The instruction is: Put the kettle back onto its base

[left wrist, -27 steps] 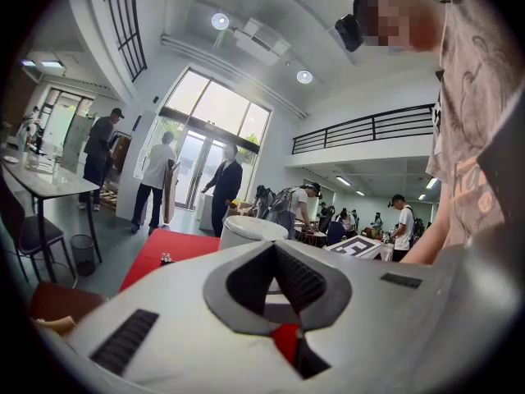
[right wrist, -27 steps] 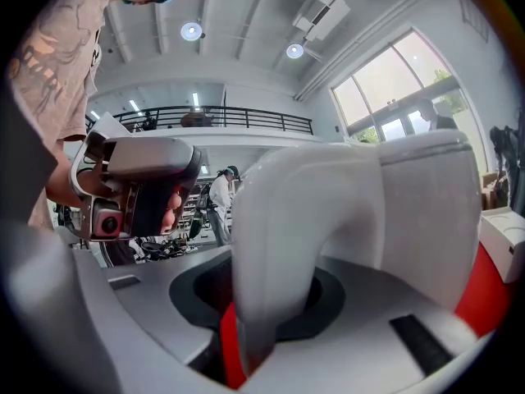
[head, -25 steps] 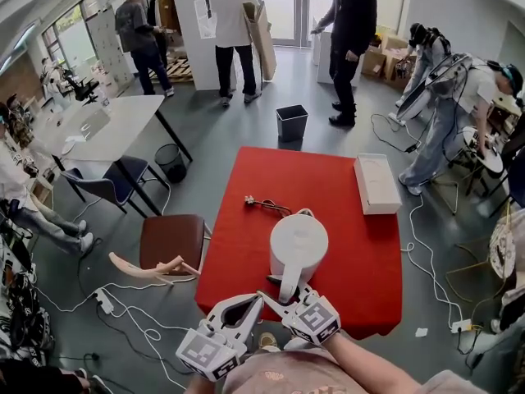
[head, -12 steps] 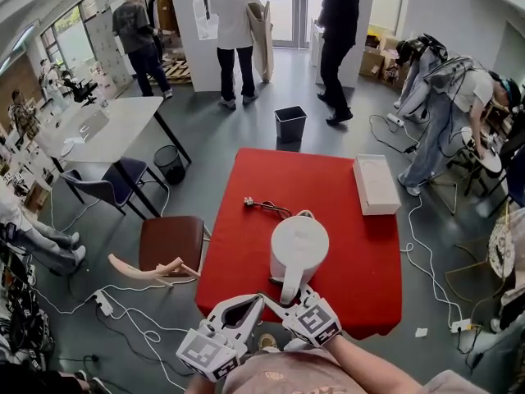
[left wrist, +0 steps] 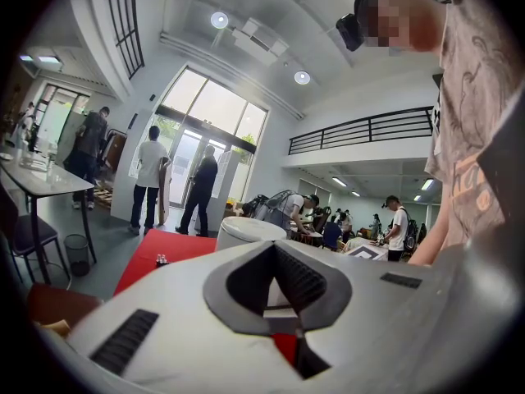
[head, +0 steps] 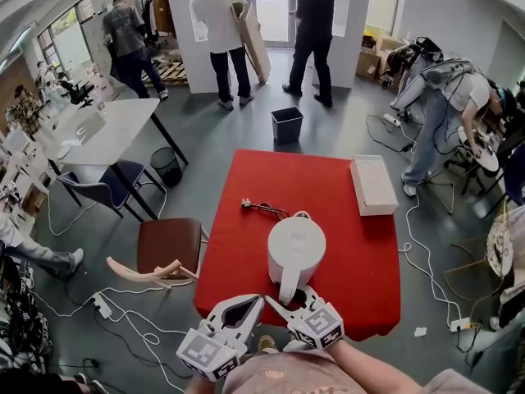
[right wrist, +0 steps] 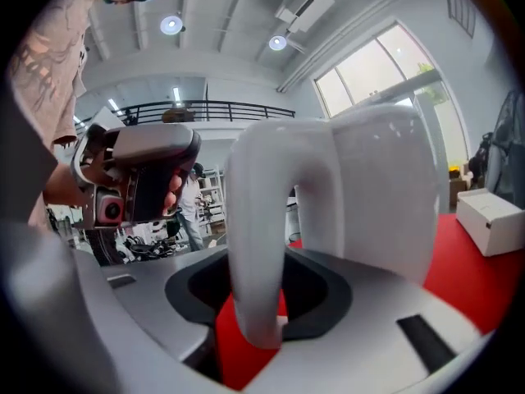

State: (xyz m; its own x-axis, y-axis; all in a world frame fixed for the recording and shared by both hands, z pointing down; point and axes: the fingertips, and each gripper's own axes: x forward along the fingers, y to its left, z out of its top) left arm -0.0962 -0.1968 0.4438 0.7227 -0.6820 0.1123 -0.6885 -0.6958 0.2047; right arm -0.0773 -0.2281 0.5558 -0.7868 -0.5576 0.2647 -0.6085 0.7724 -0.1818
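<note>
A white kettle (head: 296, 249) stands upright on the red table (head: 238, 261), its handle (head: 289, 286) facing me. A dark cord (head: 267, 209) with a plug lies just beyond it; whatever the kettle rests on is hidden. My right gripper (head: 294, 299) is open, a jaw on each side of the handle (right wrist: 258, 220), with a small gap on both sides. Its jaws have just been opening, the handle still between them. My left gripper (head: 261, 300) hangs beside it at the table's near edge, shut and holding nothing. It points toward the kettle (left wrist: 250, 232).
A long white box (head: 373, 184) lies on the table's far right edge. A brown chair (head: 170, 245) stands left of the table, with cables on the floor around it. A black bin (head: 287, 125) and several people stand beyond the far end.
My right gripper's jaws have spread a little wider around the handle. The kettle and my left gripper have stayed put. The people at the back have walked toward the doors.
</note>
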